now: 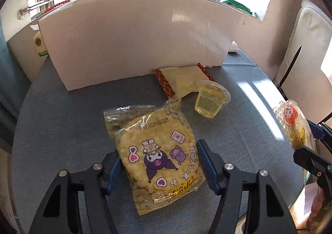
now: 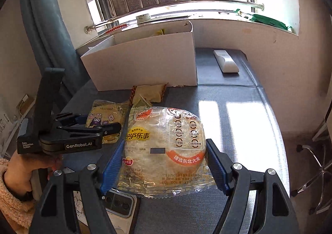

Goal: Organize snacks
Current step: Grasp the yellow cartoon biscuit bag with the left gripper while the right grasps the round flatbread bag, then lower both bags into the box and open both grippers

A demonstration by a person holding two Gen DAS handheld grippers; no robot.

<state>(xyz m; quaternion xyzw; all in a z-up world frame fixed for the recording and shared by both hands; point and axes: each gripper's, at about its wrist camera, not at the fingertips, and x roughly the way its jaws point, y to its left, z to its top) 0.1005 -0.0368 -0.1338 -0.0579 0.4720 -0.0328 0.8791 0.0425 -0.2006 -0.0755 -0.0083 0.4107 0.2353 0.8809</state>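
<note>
A yellow rice-cracker pack (image 1: pixel 157 151) with a purple cartoon figure lies between the blue pads of my left gripper (image 1: pixel 158 151), which both touch its sides. That gripper (image 2: pixel 112 128) and its pack (image 2: pixel 103 117) also show at the left of the right wrist view. My right gripper (image 2: pixel 166 144) is shut on a clear round rice-cake pack (image 2: pixel 166 142) with orange Lay's print, held above the table. The same pack (image 1: pixel 292 126) and right gripper (image 1: pixel 309 140) appear at the right edge of the left wrist view. An open white cardboard box (image 2: pixel 141 67) stands at the back.
A jelly cup (image 1: pixel 209 99) and a beige packet with orange ends (image 1: pixel 182 80) lie in front of the box (image 1: pixel 134 41). A white remote (image 2: pixel 226 61) lies at the back right of the grey-blue table (image 2: pixel 238 130). A phone (image 2: pixel 120 209) lies at the near edge. A chair base (image 2: pixel 315 171) stands at the right.
</note>
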